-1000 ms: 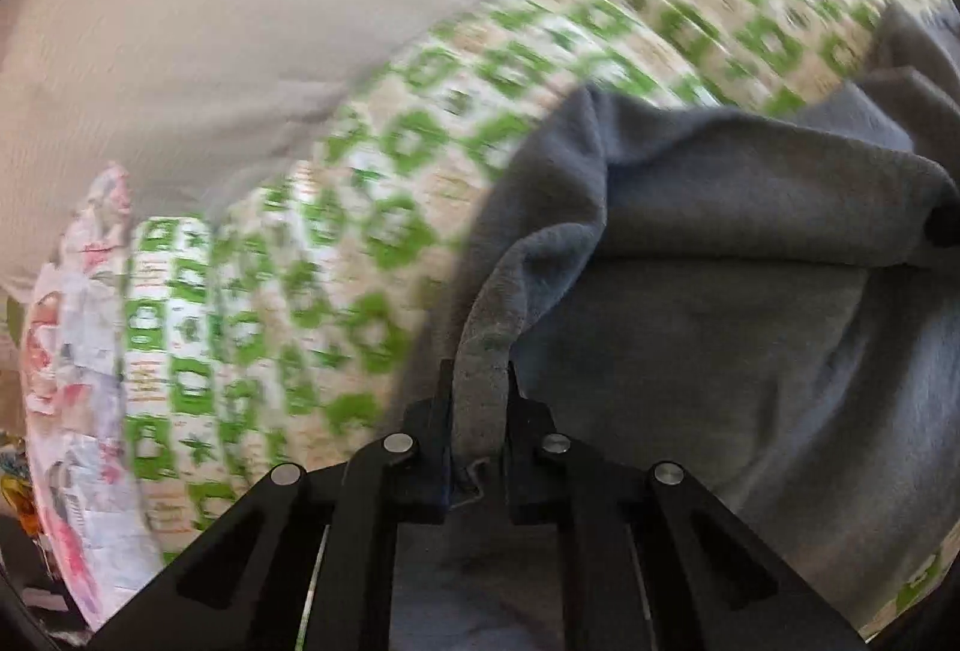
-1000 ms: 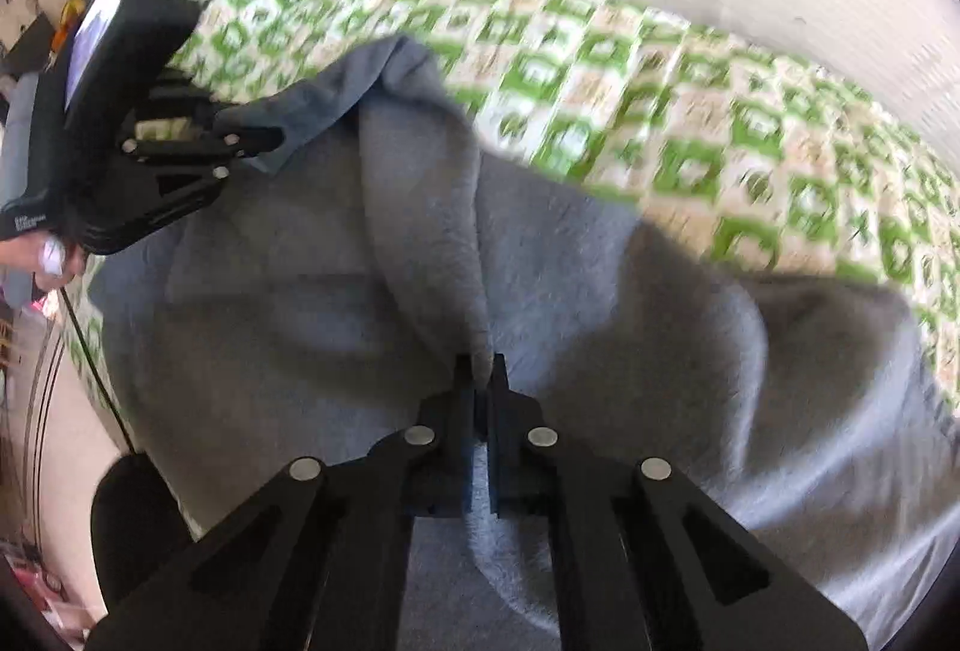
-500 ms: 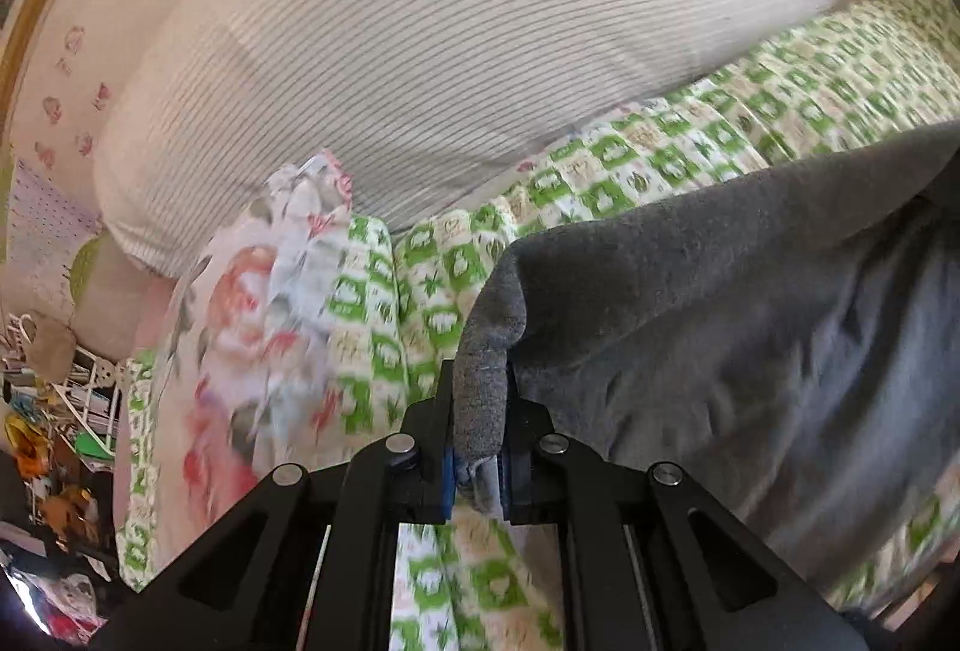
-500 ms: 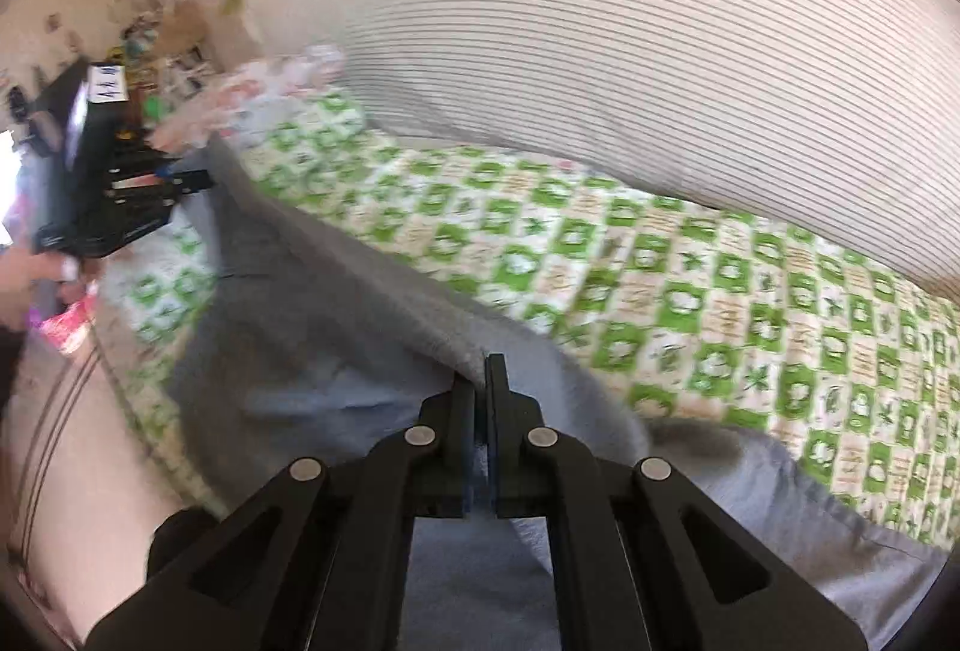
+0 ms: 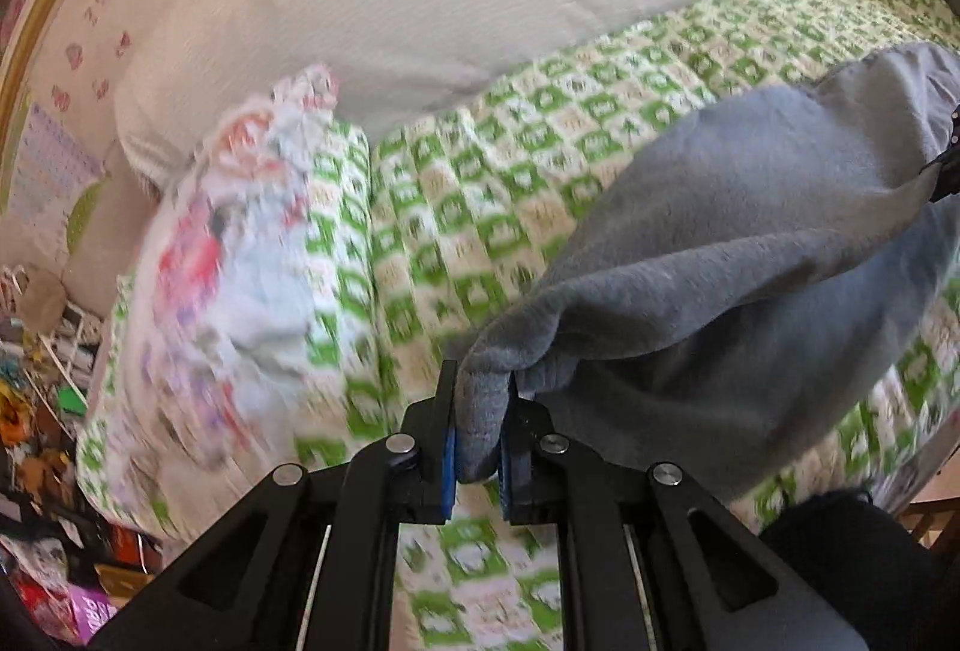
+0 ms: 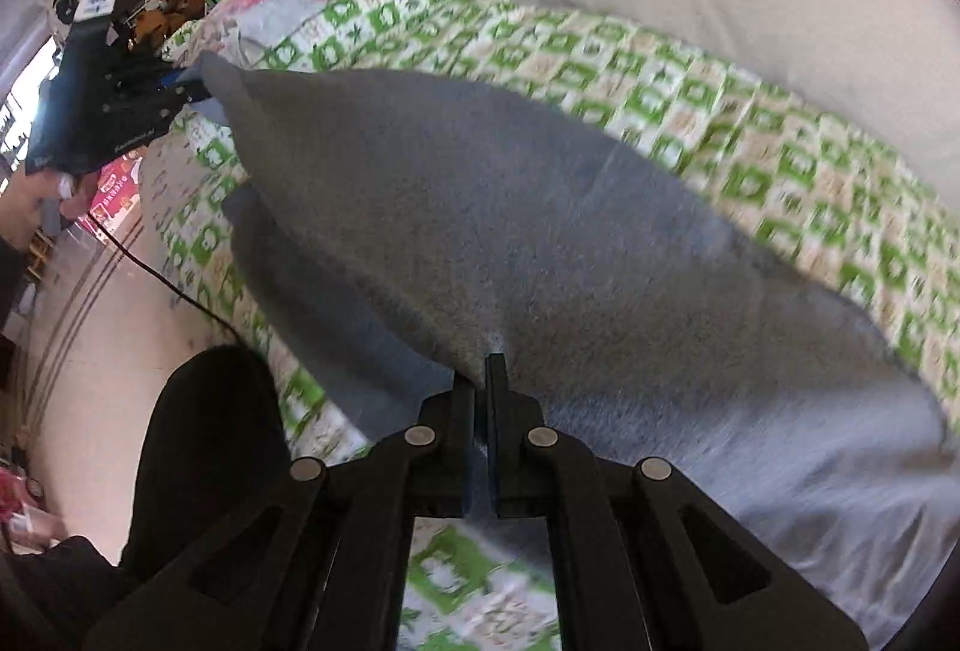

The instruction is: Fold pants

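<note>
bright daylight | motion blur throughout | fisheye warp, dark corners

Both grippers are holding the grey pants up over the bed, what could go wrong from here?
1. The left gripper pinches only a thick rolled edge of the pants; that bunched bit may slip out.
2. The right gripper grips a thin bit of cloth, so a hard pull might free it.
3. The cloth sags between the grips, so it may land creased on the green checked bedcover.
</note>
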The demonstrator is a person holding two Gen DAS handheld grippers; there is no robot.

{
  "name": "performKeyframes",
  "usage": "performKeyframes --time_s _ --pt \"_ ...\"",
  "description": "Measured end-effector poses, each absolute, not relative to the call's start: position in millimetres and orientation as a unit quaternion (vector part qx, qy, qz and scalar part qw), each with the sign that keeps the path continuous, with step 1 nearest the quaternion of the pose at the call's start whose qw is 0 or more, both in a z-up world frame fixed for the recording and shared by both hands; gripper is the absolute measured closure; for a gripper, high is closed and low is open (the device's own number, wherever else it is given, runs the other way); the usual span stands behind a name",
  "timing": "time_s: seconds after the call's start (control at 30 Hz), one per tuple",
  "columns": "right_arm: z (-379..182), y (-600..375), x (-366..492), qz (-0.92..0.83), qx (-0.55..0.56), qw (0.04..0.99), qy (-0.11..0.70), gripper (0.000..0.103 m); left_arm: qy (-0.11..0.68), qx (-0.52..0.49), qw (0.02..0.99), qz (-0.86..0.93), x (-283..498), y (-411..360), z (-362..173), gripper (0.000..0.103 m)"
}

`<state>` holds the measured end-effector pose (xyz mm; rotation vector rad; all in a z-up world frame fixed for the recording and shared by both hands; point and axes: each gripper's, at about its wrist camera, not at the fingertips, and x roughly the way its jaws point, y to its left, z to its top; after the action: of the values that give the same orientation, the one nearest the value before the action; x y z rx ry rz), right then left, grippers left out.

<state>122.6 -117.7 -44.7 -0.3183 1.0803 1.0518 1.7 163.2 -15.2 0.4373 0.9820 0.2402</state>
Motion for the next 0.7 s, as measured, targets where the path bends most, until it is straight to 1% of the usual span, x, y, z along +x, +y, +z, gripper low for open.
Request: performKeyframes --time_s 0.2,0.4,0.43,0.47,0.57,0.63,0.67,0.7 --pt "-60 -121 106 0.476 -0.145 0.707 0.503 0.099 0.467 0.177 0.858 0.122 -22 163 -38 0.095" --pt "-84 -120 92 0.469 -0.166 0.688 0.528 0.099 0.502 0.162 0.84 0.128 -27 164 -86 0.093" --pt "-90 -118 92 0.466 -0.167 0.685 0.534 0.095 0.507 0.157 0.837 0.132 -28 165 -93 0.091" --pt "-96 -117 93 0.464 -0.165 0.681 0.541 0.094 0.511 0.151 0.836 0.134 -30 167 -96 0.089" --pt "-105 -112 94 0.455 -0.169 0.672 0.56 0.084 0.513 0.124 0.838 0.138 -37 175 -95 0.082" --pt "-100 -107 87 0.467 -0.177 0.664 0.556 0.06 0.511 0.108 0.841 0.143 -44 179 -88 0.079" --pt "-95 -105 83 0.475 -0.181 0.661 0.552 0.057 0.51 0.1 0.842 0.147 -48 181 -85 0.076" --pt "-90 -102 80 0.484 -0.185 0.659 0.545 0.056 0.508 0.09 0.843 0.151 -51 183 -81 0.073"
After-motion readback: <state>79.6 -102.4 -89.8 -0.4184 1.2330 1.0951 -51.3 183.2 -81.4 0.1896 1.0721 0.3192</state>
